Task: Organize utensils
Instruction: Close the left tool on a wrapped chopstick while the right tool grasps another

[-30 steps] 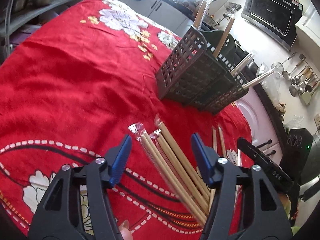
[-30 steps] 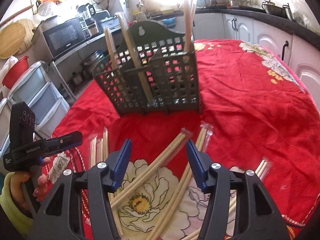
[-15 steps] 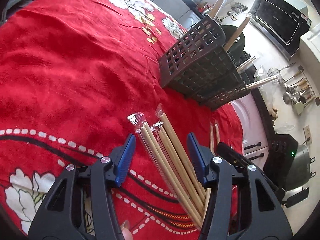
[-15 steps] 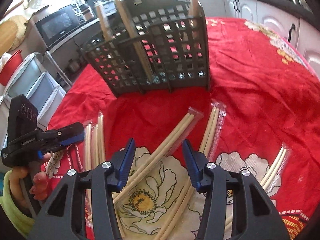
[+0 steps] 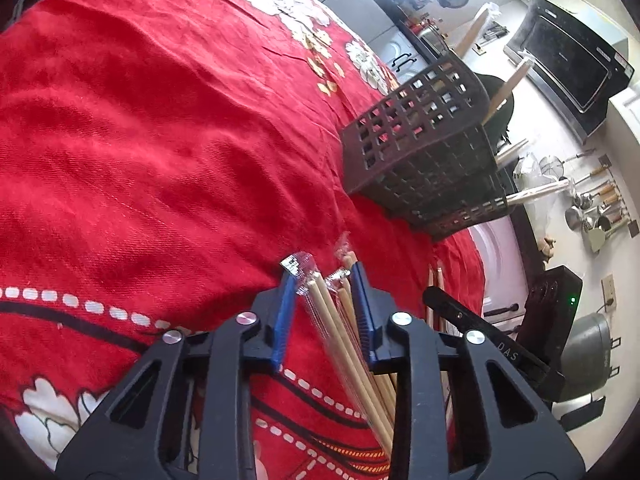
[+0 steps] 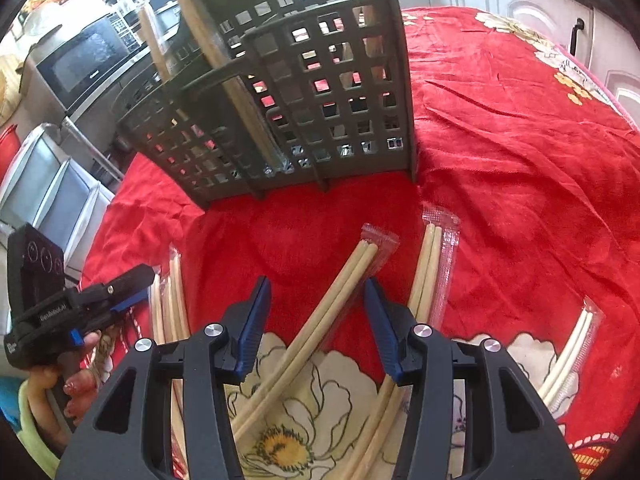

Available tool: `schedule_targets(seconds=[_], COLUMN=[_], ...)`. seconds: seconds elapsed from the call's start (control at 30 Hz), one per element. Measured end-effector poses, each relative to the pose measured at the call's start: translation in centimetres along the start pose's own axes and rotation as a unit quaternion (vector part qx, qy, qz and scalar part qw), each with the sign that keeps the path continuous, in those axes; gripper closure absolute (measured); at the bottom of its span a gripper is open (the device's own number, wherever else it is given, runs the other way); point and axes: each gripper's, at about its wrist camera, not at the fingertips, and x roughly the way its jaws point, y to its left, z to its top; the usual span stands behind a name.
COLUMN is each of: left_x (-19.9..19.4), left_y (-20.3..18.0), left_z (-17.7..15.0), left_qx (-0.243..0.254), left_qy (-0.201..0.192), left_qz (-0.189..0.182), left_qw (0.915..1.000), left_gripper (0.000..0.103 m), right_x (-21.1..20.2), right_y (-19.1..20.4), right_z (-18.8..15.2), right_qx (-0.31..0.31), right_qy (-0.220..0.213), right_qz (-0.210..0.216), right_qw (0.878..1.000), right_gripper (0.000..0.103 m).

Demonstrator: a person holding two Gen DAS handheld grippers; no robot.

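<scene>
In the left wrist view, the left gripper (image 5: 323, 312) has its blue pads drawn in close around a bundle of wrapped chopsticks (image 5: 344, 340). The sticks run back between the fingers toward the camera, and their clear wrapper ends poke out just past the fingertips. The right pad lies against the sticks; whether the left pad touches the wrapper cannot be told. Ahead of the tool and to its right stands the dark slotted utensil holder (image 5: 424, 152) on the red flowered tablecloth (image 5: 160, 140), with several chopsticks standing up out of it. Just right of the tool, the black body of the other gripper crosses the view.

In the right wrist view, the right gripper (image 6: 316, 316) is spread wide, holding nothing. One wrapped chopstick pair (image 6: 332, 312) lies slantwise on the cloth between its fingers, touching neither pad. A second wrapped pair (image 6: 428, 276) lies just outside the right finger, and a third pair (image 6: 572, 348) farther right. More pairs (image 6: 172, 304) lie left of the tool, beside the hand-held left gripper. The holder stands straight ahead, well apart from the fingertips.
</scene>
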Motion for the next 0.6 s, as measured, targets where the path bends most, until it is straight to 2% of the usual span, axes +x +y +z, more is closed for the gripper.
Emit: schedule_targets(seconds=[0.33, 0.5, 0.6], left_x=[0.3, 0.5, 0.7], left_y=[0.3, 0.7, 0.9], left_z=[0.4, 0.8, 1.0], left_qx=[-0.003, -0.008, -0.009], left_qy=[-0.004, -0.005, -0.006], left_qz=[0.001, 0.005, 0.007], left_qw=[1.0000, 0.9999, 0.9999], left_gripper=[0.086, 0.092, 0.095], right_x=[0.7, 1.0, 1.3], right_y=[-0.6, -0.7, -0.5], right_z=[1.4, 2.4, 2.7], right_qx=[0.018, 0.024, 0.018], right_qy=[0.003, 0.005, 0.001], right_qz=[0.007, 0.009, -0.005], right_qw=[1.000, 1.000, 1.000], right_gripper=[0.056, 0.056, 0.063])
